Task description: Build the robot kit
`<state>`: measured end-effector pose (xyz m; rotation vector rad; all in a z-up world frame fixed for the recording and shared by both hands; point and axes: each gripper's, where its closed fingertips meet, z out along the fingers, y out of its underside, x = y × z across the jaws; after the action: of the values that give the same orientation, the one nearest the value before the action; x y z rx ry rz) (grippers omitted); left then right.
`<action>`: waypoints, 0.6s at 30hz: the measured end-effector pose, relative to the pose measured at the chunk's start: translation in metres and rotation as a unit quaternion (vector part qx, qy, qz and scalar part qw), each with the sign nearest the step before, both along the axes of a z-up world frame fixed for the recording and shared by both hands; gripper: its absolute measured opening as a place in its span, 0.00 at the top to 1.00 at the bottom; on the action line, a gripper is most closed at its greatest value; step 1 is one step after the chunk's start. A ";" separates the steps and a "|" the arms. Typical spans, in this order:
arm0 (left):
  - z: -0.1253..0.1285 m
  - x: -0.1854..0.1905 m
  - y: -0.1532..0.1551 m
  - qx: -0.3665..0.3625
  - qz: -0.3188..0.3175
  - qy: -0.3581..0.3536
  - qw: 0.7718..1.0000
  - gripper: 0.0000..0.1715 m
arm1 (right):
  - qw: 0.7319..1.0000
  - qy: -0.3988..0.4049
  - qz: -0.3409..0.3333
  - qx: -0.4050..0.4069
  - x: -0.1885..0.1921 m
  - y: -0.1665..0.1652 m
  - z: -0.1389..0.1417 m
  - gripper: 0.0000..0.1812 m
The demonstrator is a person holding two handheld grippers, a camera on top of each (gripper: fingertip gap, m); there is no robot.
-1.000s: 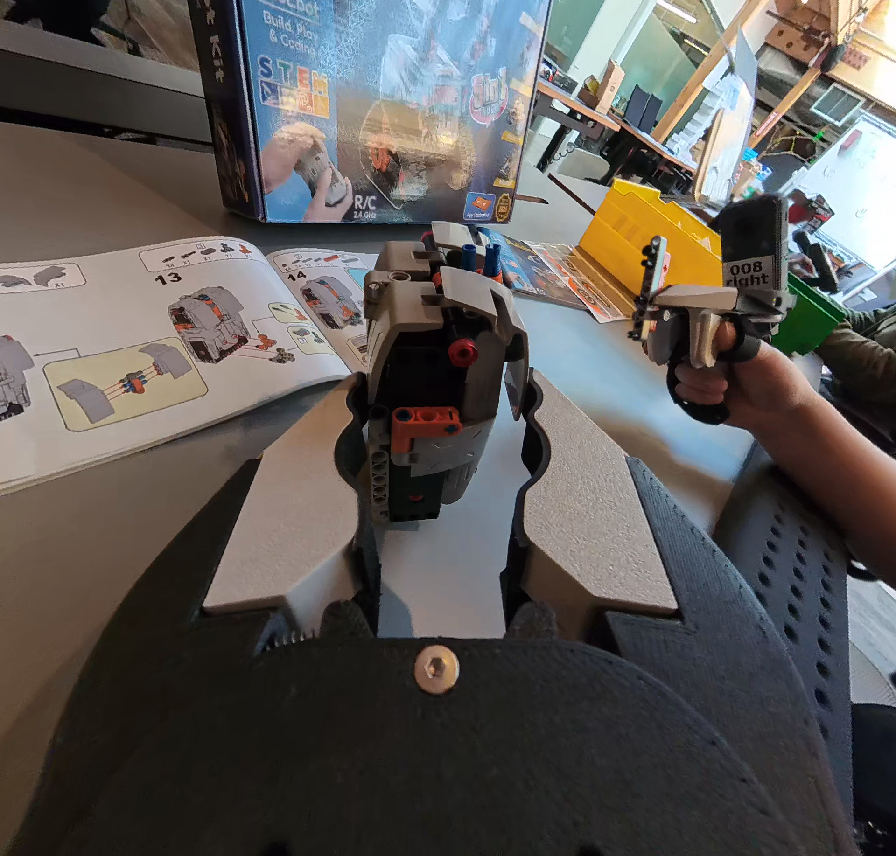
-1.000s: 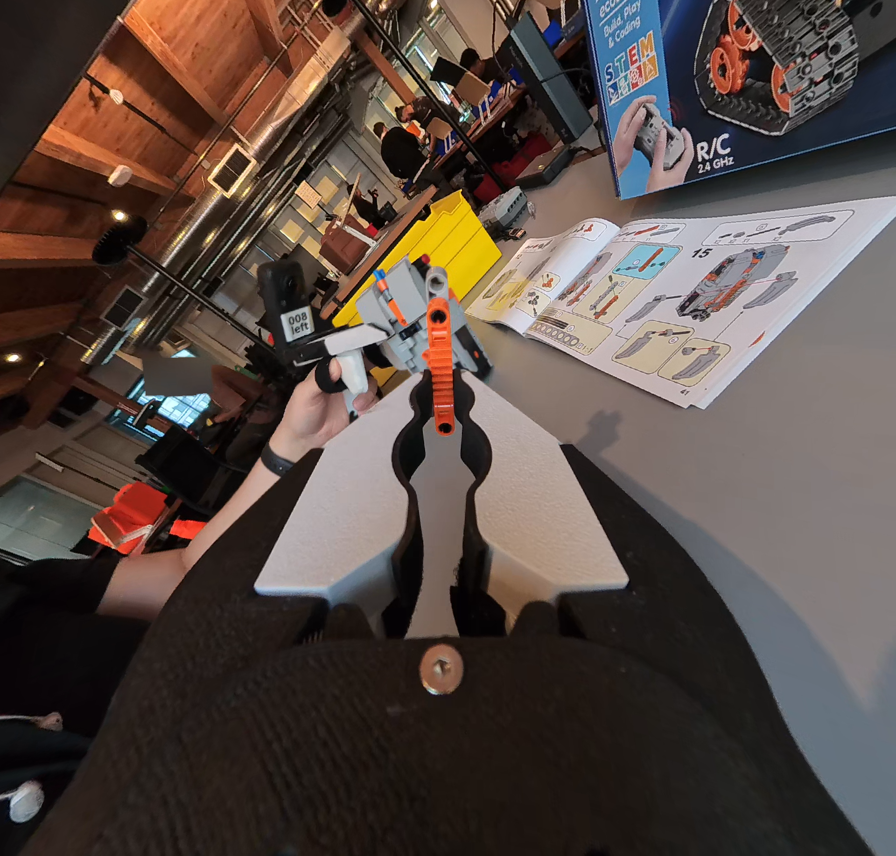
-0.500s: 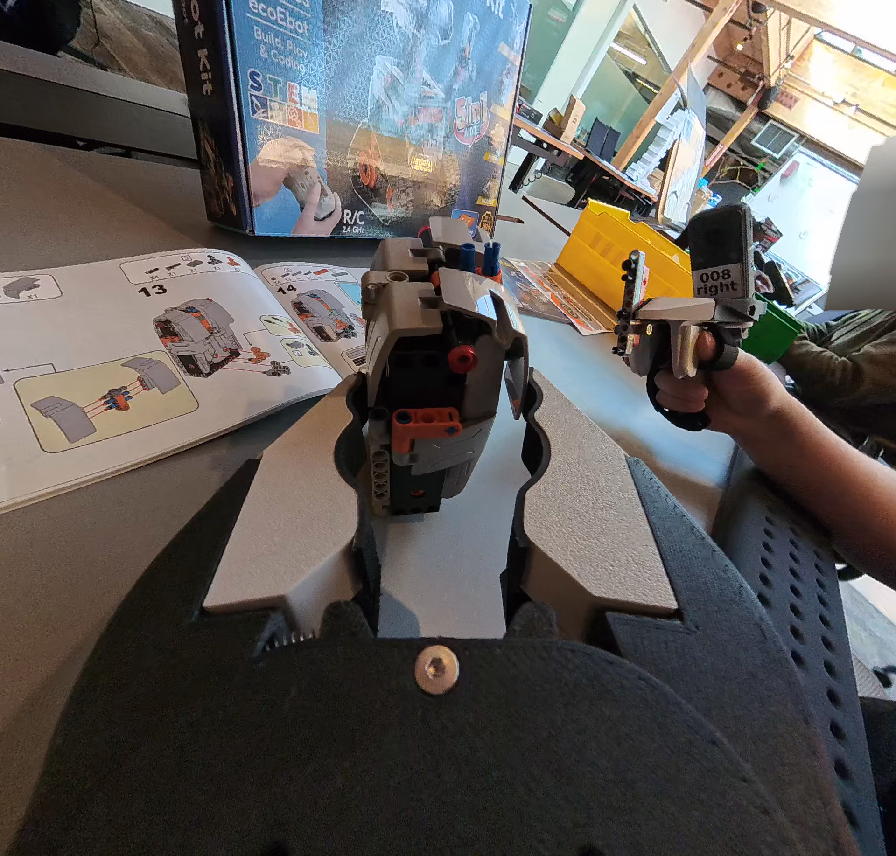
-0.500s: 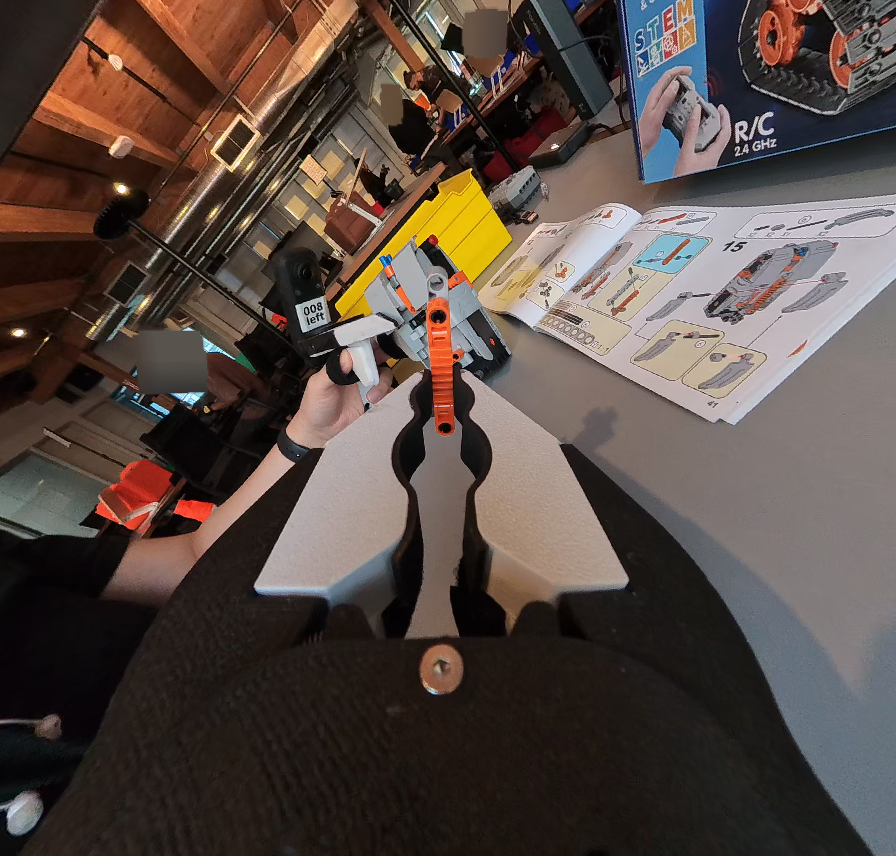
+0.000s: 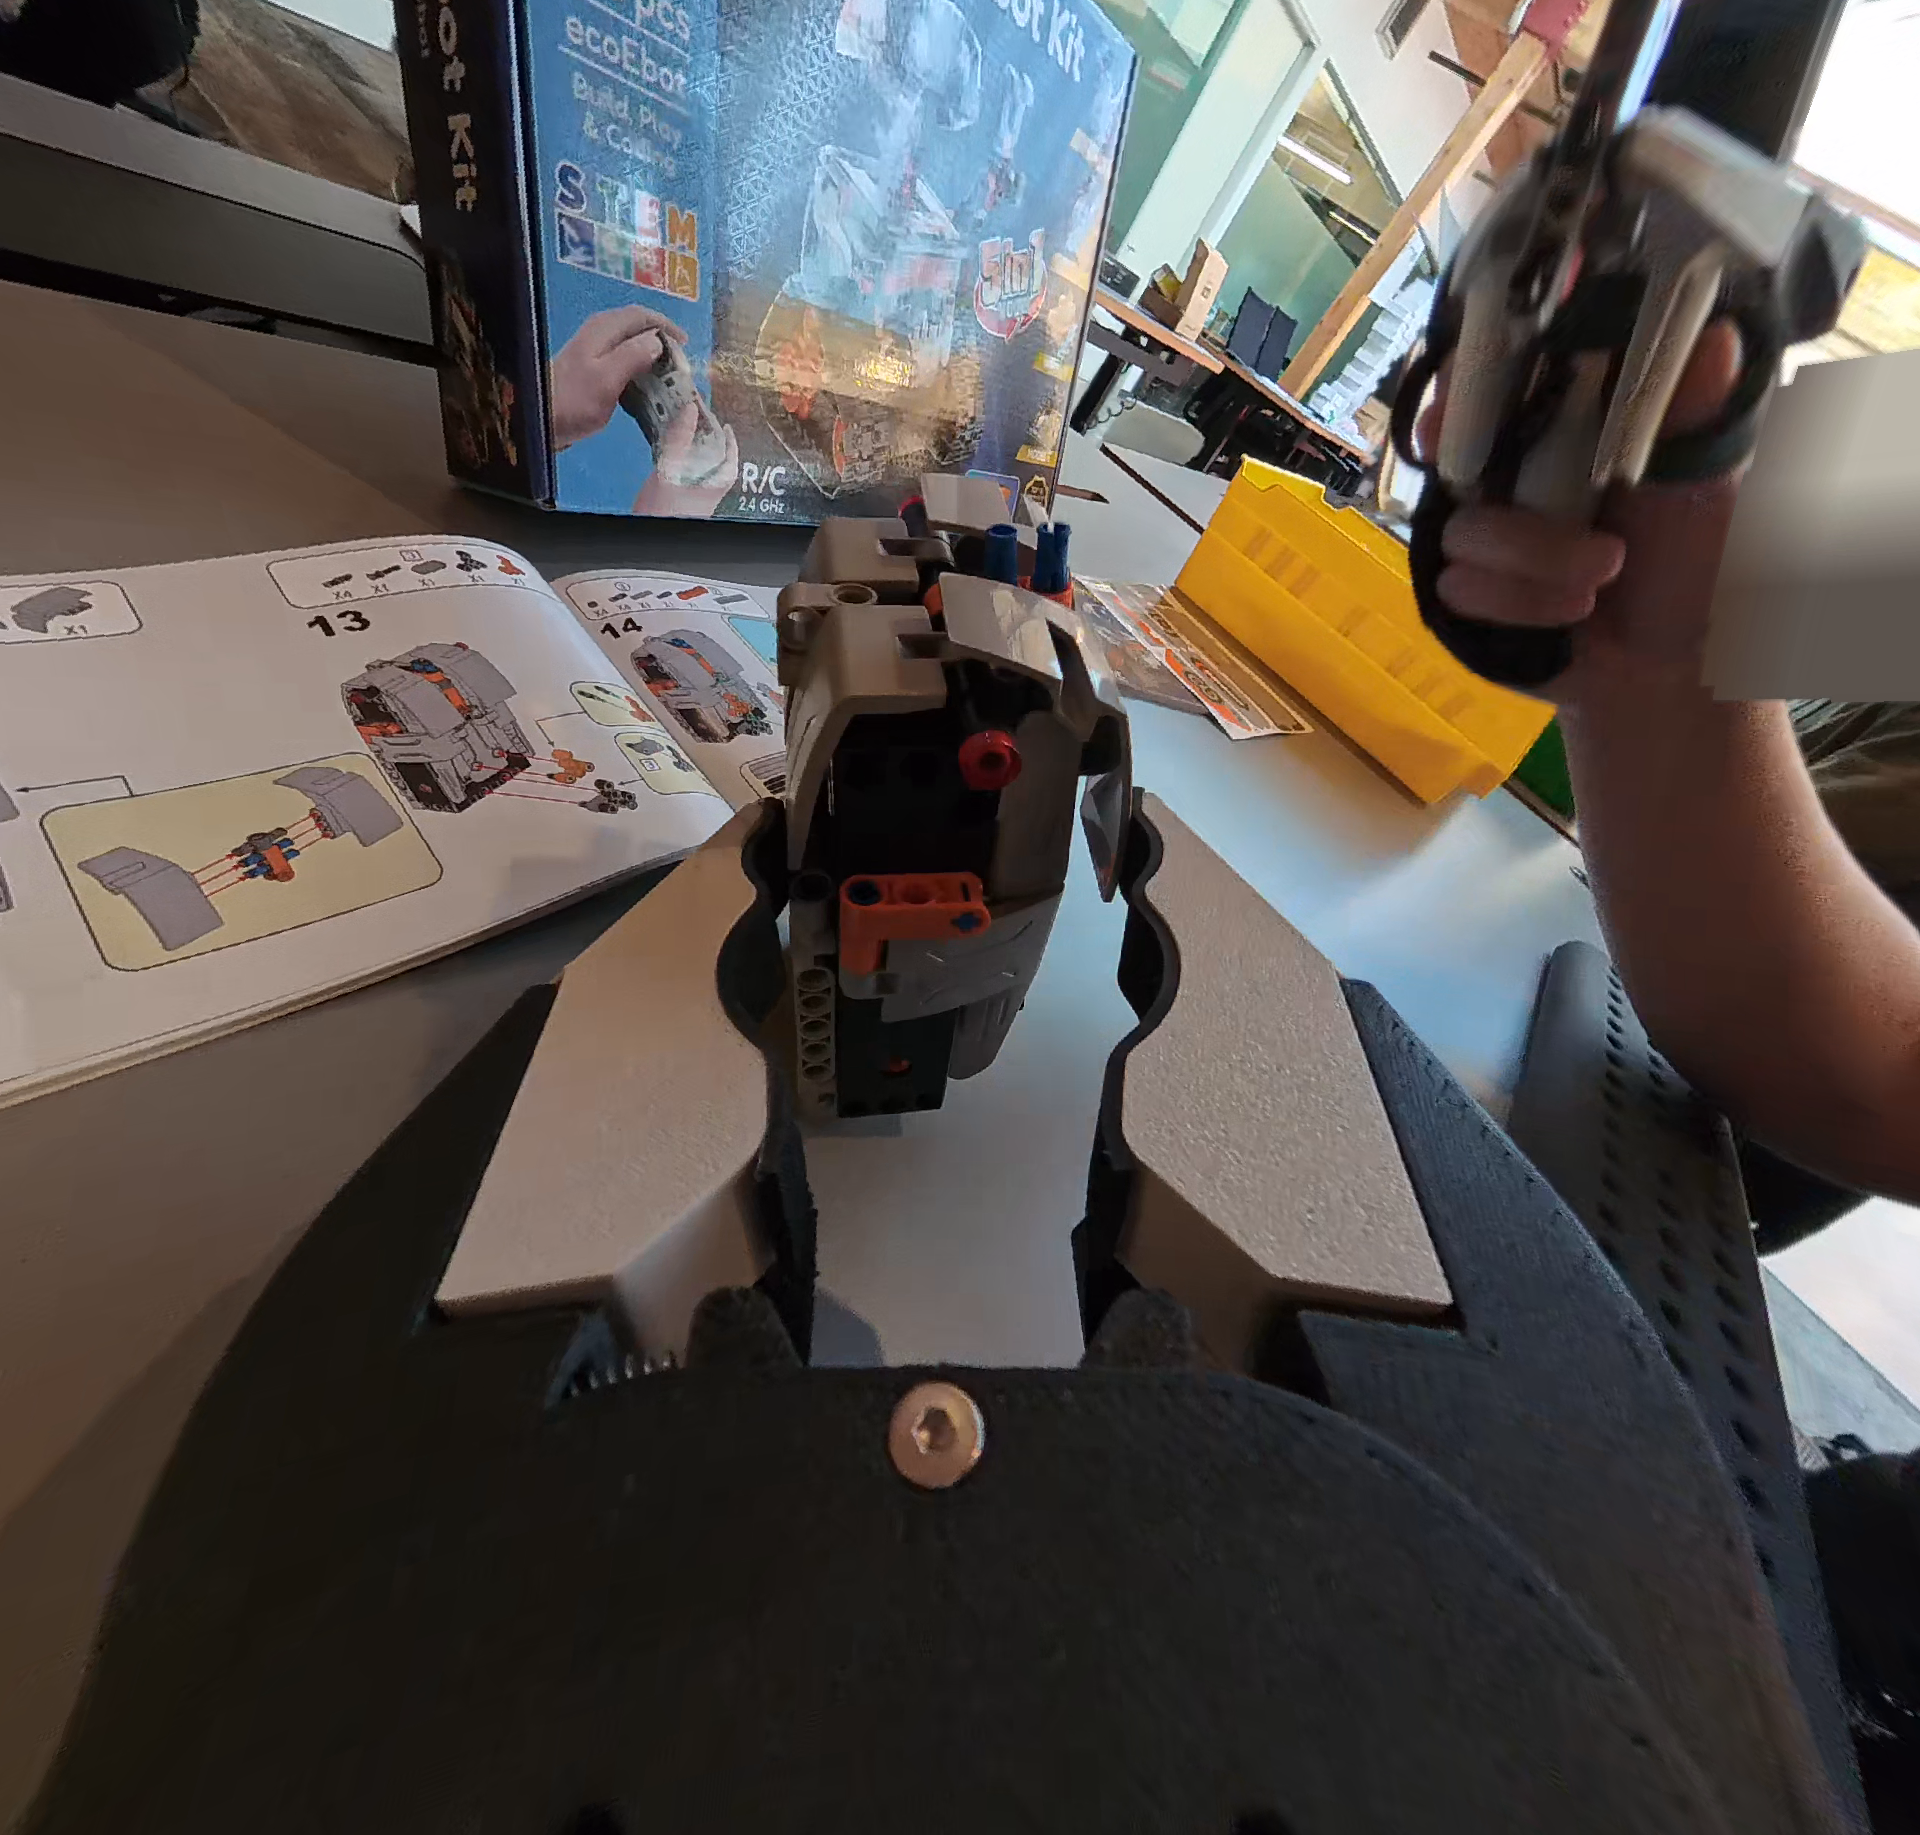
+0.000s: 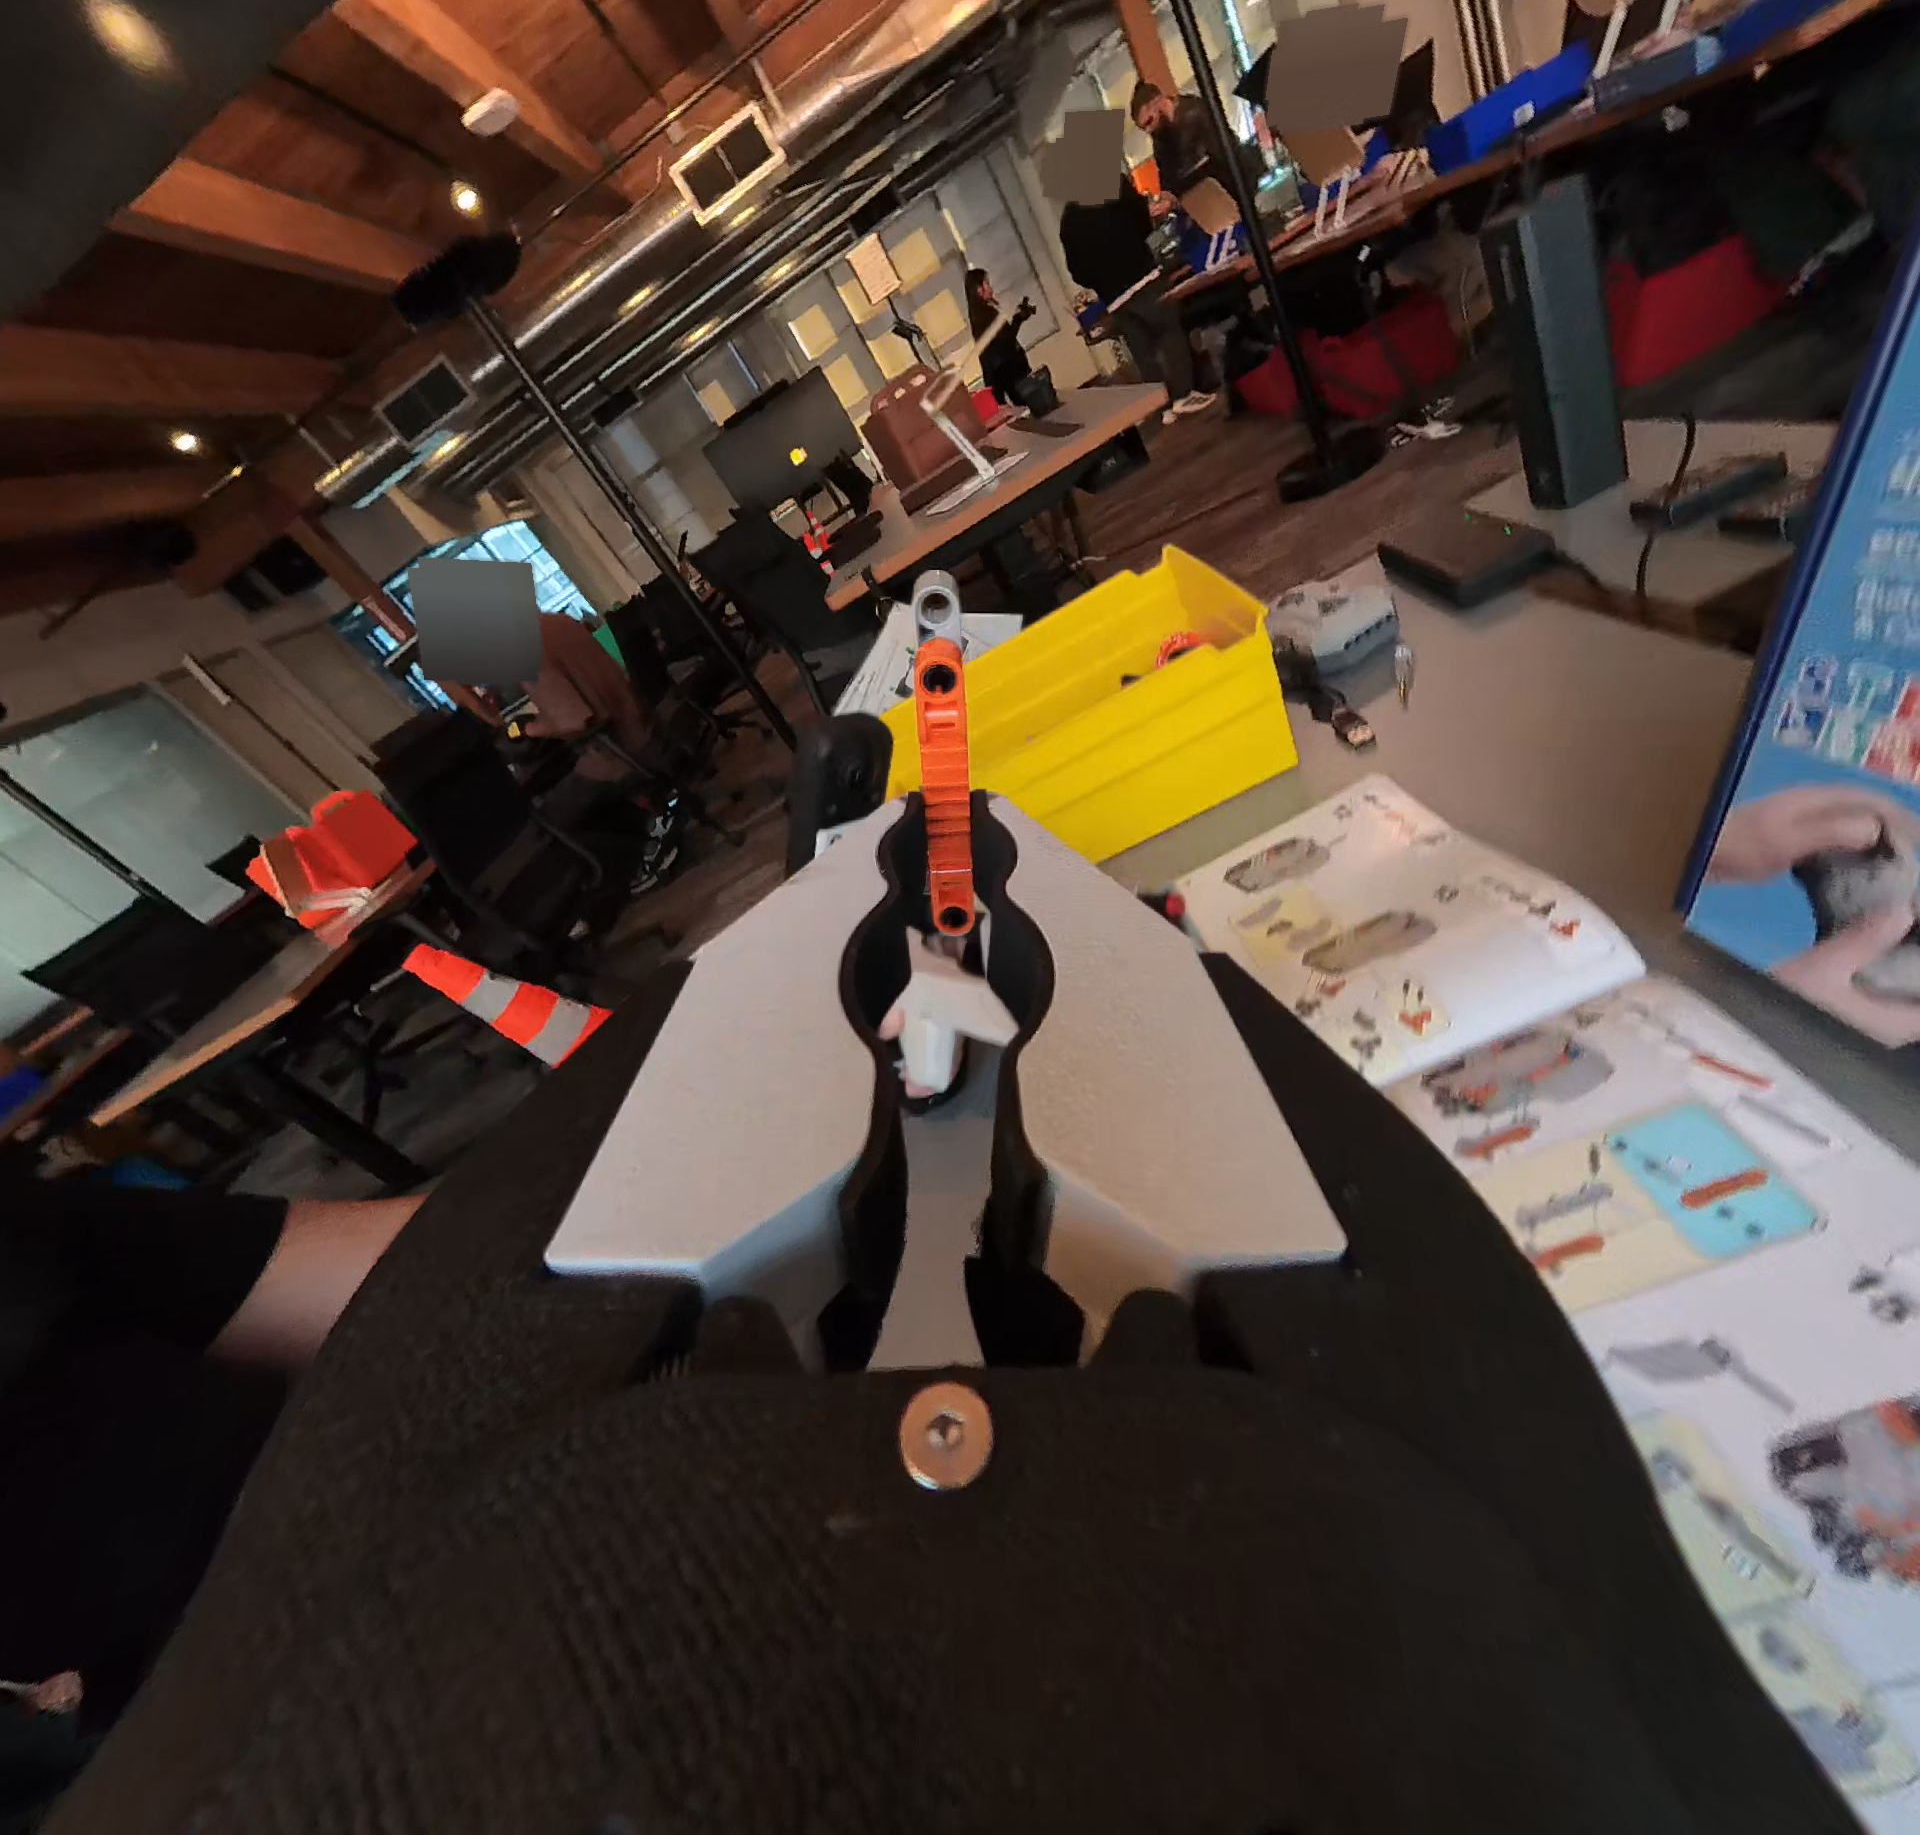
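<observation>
My left gripper (image 5: 940,850) is shut on a grey, black and orange brick-built robot body (image 5: 935,798) and holds it upright just above the grey table (image 5: 1351,902). My right gripper (image 6: 948,819) is shut on a thin orange beam (image 6: 945,777) with a grey piece at its tip, pointing up and away. In the left wrist view the right gripper (image 5: 1621,258) is blurred, raised high at the upper right in a hand. The left gripper is mostly hidden behind my right fingers (image 6: 1122,1006); a white part of it shows between them.
An open instruction booklet (image 5: 260,746) lies left of the robot body and shows in the right wrist view (image 6: 1455,954). A tall blue kit box (image 5: 769,206) stands behind. A yellow bin (image 5: 1340,632) sits at the right, also in the right wrist view (image 6: 1122,705). People stand far back. My right fingertips sit around 15 centimeters from my left ones.
My right gripper has swung up and closer to the left gripper, still gripping the orange beam; its view now tilts toward the room. The left gripper and robot body have hardly moved.
</observation>
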<state>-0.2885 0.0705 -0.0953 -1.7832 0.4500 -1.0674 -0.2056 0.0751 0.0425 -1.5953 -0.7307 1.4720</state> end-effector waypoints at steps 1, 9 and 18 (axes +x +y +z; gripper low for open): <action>0.000 0.000 -0.001 0.005 -0.001 0.005 1.000 0.63 | 1.000 -0.002 0.004 0.007 -0.002 0.004 0.006 0.96; 0.000 0.002 -0.006 0.022 -0.004 0.015 1.000 0.63 | 1.000 -0.020 -0.006 0.006 0.007 0.015 -0.024 0.96; -0.001 0.004 -0.010 0.035 -0.008 0.021 0.999 0.63 | 0.999 -0.033 -0.020 0.001 0.012 0.027 -0.036 0.96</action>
<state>-0.2848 0.0605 -0.0959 -1.7454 0.5217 -1.0141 -0.1937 0.1019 0.0066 -1.6529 -0.7341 1.3959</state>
